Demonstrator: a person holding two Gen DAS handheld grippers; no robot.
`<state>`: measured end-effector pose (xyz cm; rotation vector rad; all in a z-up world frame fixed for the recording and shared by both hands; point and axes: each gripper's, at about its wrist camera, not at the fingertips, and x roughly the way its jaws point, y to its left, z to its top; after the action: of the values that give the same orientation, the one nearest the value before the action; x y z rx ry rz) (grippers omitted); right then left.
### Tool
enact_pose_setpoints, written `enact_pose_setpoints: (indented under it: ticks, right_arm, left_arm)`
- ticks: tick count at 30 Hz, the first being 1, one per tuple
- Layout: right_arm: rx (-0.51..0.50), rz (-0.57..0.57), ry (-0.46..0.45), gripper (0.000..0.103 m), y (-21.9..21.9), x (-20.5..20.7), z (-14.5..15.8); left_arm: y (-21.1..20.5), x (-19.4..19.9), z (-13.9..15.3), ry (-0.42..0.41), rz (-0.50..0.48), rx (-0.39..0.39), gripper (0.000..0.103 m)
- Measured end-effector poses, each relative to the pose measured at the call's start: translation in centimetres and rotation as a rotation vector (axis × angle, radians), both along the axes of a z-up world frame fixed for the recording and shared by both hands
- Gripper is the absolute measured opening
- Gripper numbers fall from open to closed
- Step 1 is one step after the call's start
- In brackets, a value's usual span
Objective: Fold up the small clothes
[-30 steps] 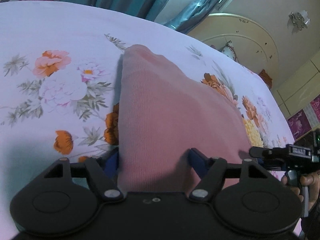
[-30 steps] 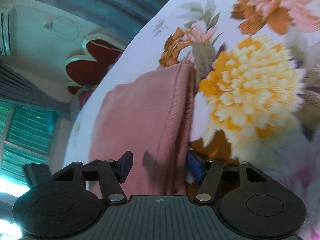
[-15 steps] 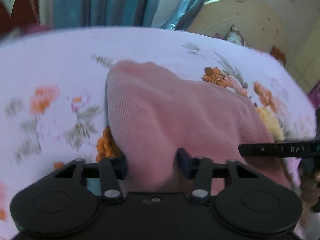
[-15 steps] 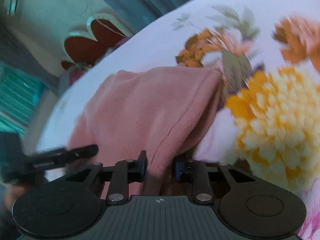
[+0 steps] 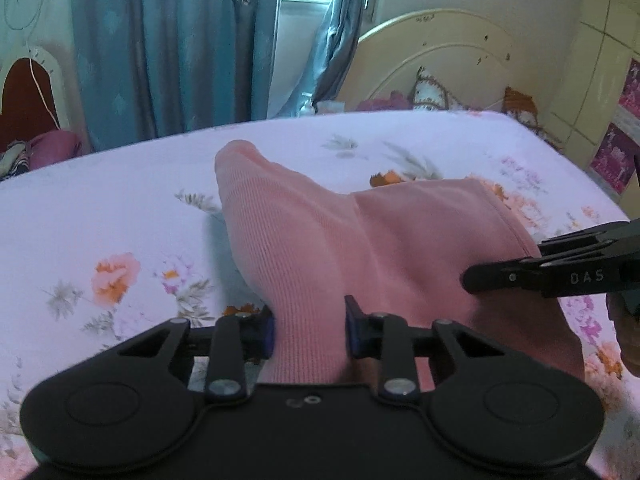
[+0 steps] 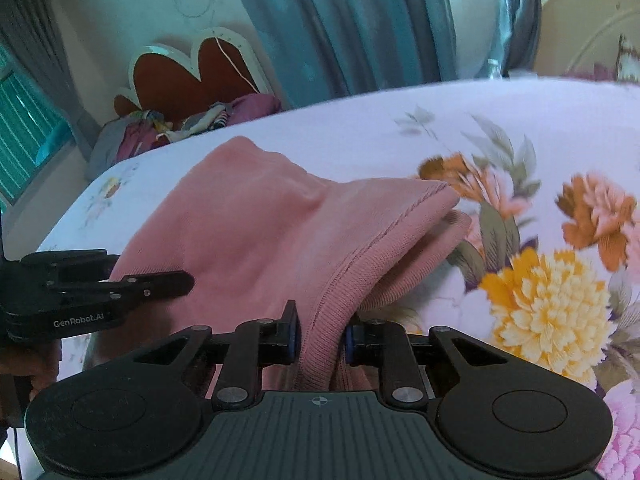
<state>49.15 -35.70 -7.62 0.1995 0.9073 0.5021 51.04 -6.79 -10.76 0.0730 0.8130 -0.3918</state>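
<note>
A pink knit garment lies on the floral bed sheet, its near edge lifted off the bed. My left gripper is closing, and its blue pads press a bunched fold of the near edge. In the right wrist view the same garment shows its ribbed hem. My right gripper is closing too, with its pads pinching that hem. Each gripper shows from the side in the other's view: the right one at the garment's right corner, the left one at its left. The far end rests on the sheet.
The bed sheet spreads wide on all sides of the garment. Blue curtains and a cream headboard stand behind the bed. A heap of clothes sits past the far left edge, below a red chair back.
Both grippers closed onto the garment's near edge and rose, lifting it off the sheet. Both views rolled toward level, and more of the room shows behind the bed.
</note>
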Motion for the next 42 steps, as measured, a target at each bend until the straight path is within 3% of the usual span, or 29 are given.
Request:
enact_pose_setpoints:
  ticks: [14, 23, 30, 34, 36, 37, 38, 40, 42]
  right_arm:
    - [-0.027, 0.001, -0.069, 0.021, 7.6, -2.3, 3.4]
    - [-0.034, 0.077, -0.081, 0.021, 17.1, -1.8, 3.3]
    - [-0.013, 0.115, -0.058, 0.021, 24.1, -1.1, 0.8]
    - [-0.011, 0.099, -0.034, 0.021, 26.7, -0.5, -1.0]
    - [-0.027, 0.074, -0.009, 0.021, 27.1, 0.2, -2.7]
    - [-0.049, 0.047, 0.011, 0.021, 26.9, 0.9, -4.1]
    - [-0.063, 0.012, 0.050, 0.021, 26.5, 1.6, -5.6]
    - [0.013, -0.044, 0.143, 0.021, 25.1, 2.5, -8.4]
    - [0.022, -0.046, 0.133, 0.021, 24.9, 2.4, -8.2]
  left_arm:
    - [7.5, -2.4, 3.2, -0.062, -0.028, -0.012, 0.030]
    - [16.3, -3.2, 3.4, -0.059, 0.038, -0.019, 0.030]
    - [22.9, -3.1, 2.3, -0.040, 0.078, -0.012, 0.030]
    - [26.0, -2.1, 0.8, -0.006, 0.091, -0.050, 0.032]
    - [27.4, -1.1, -1.1, 0.033, 0.098, -0.085, 0.044]
    - [28.0, -0.4, -2.7, 0.059, 0.104, -0.076, 0.055]
    - [28.7, 0.0, -4.2, 0.086, 0.130, -0.054, 0.057]
    - [30.8, -0.2, -5.7, 0.125, 0.160, -0.214, 0.058]
    - [31.1, -0.2, -5.6, 0.123, 0.155, -0.230, 0.058]
